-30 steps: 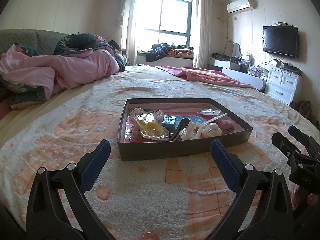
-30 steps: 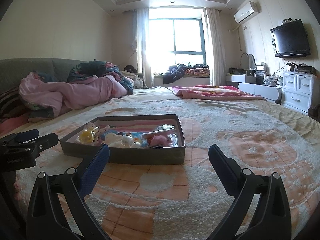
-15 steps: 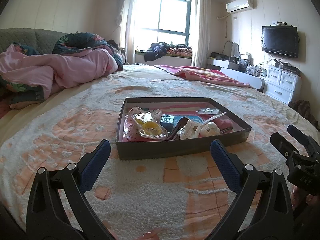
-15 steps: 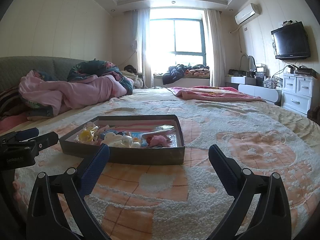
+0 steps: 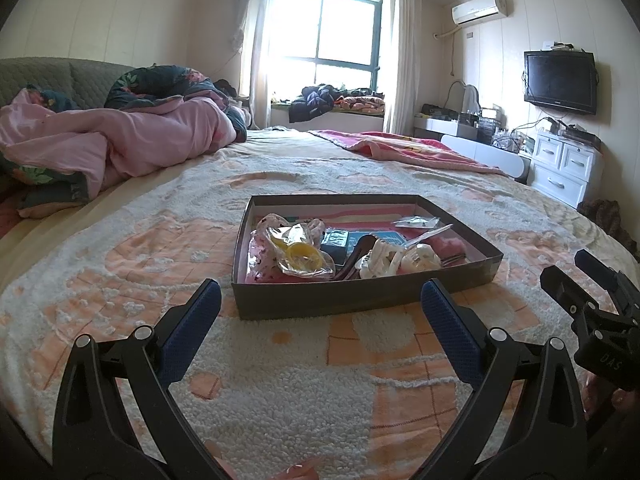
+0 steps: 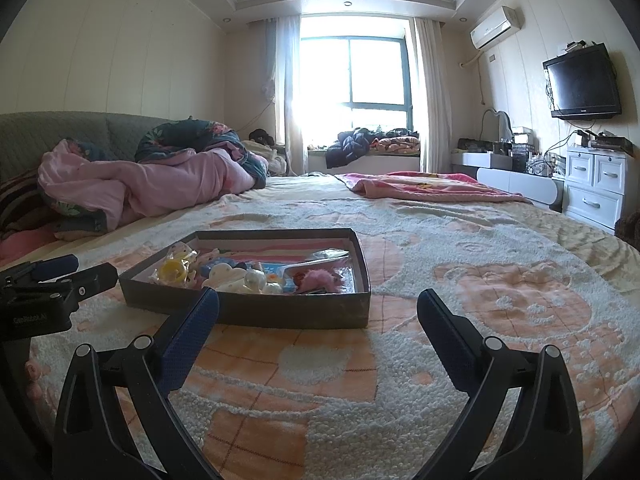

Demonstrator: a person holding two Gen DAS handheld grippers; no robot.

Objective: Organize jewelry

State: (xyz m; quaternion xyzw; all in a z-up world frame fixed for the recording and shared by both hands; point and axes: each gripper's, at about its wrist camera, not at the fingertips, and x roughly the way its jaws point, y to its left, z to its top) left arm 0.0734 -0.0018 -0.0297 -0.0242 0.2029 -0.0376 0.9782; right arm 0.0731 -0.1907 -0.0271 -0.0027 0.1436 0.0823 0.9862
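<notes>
A shallow dark cardboard box (image 5: 352,300) sits on the bed blanket and also shows in the right wrist view (image 6: 280,314). It holds jewelry and hair items: a yellow ring in a clear bag (image 5: 305,257), white pearly pieces (image 5: 394,261), a pink fluffy item (image 5: 448,245), a small clear packet (image 5: 416,222). My left gripper (image 5: 320,322) is open and empty, just short of the box's near wall. My right gripper (image 6: 318,326) is open and empty, near the box's front right corner.
The blanket (image 6: 500,288) is cream with orange bear patterns. A pink quilt (image 5: 120,140) is heaped at the left. A pink blanket (image 5: 408,150) lies at the back right. White drawers (image 5: 564,172) and a wall television (image 5: 560,80) stand at the right.
Both grippers have risen and tilted a little, so the box sits lower in each view. Both stay open and empty.
</notes>
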